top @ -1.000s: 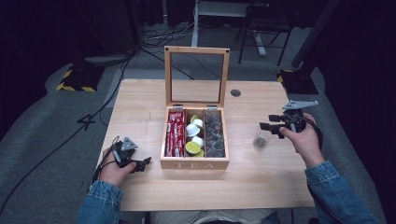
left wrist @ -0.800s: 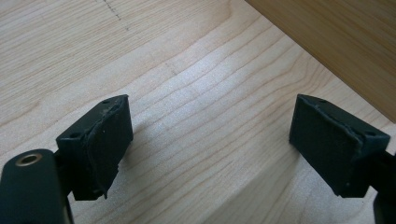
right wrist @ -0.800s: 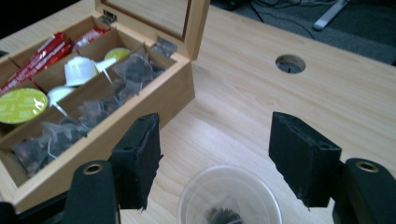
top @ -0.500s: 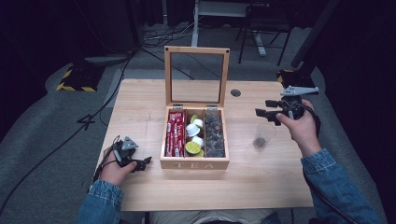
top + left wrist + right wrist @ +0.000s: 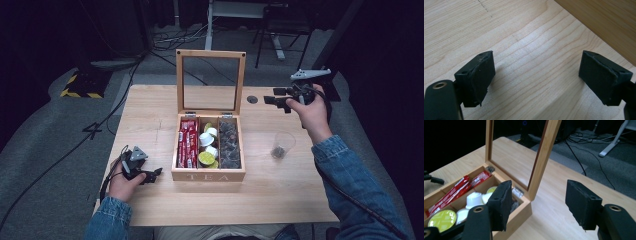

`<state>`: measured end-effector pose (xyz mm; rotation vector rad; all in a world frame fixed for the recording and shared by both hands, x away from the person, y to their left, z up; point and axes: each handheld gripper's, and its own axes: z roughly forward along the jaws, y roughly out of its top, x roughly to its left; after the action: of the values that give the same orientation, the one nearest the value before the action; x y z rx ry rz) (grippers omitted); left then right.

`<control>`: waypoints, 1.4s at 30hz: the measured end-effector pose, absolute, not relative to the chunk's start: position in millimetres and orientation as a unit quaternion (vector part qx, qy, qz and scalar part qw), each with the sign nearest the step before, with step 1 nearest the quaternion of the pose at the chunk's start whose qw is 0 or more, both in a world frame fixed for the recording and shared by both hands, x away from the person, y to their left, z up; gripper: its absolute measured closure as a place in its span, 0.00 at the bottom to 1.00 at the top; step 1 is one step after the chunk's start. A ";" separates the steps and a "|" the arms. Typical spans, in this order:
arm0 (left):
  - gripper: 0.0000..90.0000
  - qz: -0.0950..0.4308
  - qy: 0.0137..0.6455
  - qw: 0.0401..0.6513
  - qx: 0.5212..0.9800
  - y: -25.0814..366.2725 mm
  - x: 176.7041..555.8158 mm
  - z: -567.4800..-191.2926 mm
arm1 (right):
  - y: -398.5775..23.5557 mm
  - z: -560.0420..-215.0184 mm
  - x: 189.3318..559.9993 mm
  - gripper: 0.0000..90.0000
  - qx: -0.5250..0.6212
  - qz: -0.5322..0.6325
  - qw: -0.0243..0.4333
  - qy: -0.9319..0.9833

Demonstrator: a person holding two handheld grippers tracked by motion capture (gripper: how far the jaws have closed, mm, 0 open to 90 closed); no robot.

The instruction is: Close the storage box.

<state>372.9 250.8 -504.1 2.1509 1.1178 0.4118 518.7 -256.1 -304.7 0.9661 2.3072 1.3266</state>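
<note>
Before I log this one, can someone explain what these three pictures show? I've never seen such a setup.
A person in denim sleeves holds a hand-operated two-jaw tool in each hand. The high view looks down on a pale wooden table. The other two views come from cameras riding on each tool, looking along its black jaws. On the table stands an open wooden tea box with a glass-paned lid upright, holding red sachets, round capsules and dark pods. A clear plastic cup stands to its right. The left gripper rests open near the box; the right gripper is raised, open and empty.
</note>
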 end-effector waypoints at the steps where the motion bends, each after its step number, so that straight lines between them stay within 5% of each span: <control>1: 0.16 0.158 0.428 0.335 0.824 250.8 372.9 -504.1 | -253.1 -301.9 523.5 0.43 0.335 0.464 0.157 0.805; 35: 0.16 0.158 0.422 0.335 0.827 251.8 374.4 -503.9 | -189.7 -292.5 636.0 0.38 0.330 0.478 0.177 0.795; 42: 0.16 0.156 0.425 0.337 0.826 251.5 374.5 -504.1 | -175.6 -297.9 645.5 0.44 0.324 0.480 0.166 0.798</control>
<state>374.5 251.5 -504.1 2.1523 1.1069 0.4071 645.5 -175.6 -297.9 0.9221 2.2721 1.3676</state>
